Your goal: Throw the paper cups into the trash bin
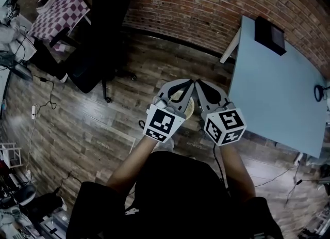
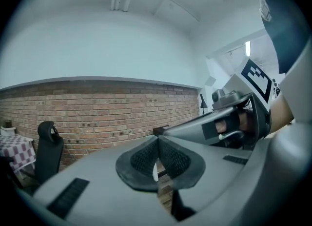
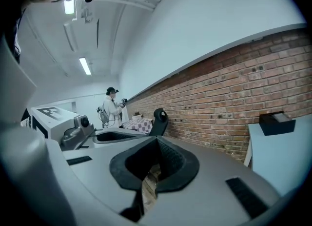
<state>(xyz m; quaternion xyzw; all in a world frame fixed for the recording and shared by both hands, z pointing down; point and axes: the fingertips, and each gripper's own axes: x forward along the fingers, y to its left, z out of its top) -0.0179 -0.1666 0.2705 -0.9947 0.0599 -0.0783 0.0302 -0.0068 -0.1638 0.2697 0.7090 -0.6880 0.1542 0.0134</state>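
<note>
No paper cup shows in any view. My left gripper [image 1: 188,84] and right gripper [image 1: 200,84] are held side by side before the person's body, tips nearly touching. Below them on the wooden floor stands a round pale basket [image 1: 183,105], seemingly the trash bin, mostly hidden by the fingers. In the left gripper view the left gripper [image 2: 157,144] has its ribbed pads pressed together with nothing held, and the right gripper [image 2: 234,122] lies beside it. The right gripper [image 3: 157,144] also shows its pads meeting at the tip, empty.
A light blue table [image 1: 273,93] with a black box [image 1: 269,34] stands at the right against the brick wall. A black office chair [image 1: 100,31] and a checkered table [image 1: 58,12] are at the left. Cables [image 1: 41,104] trail over the floor. A person [image 3: 111,109] stands far off.
</note>
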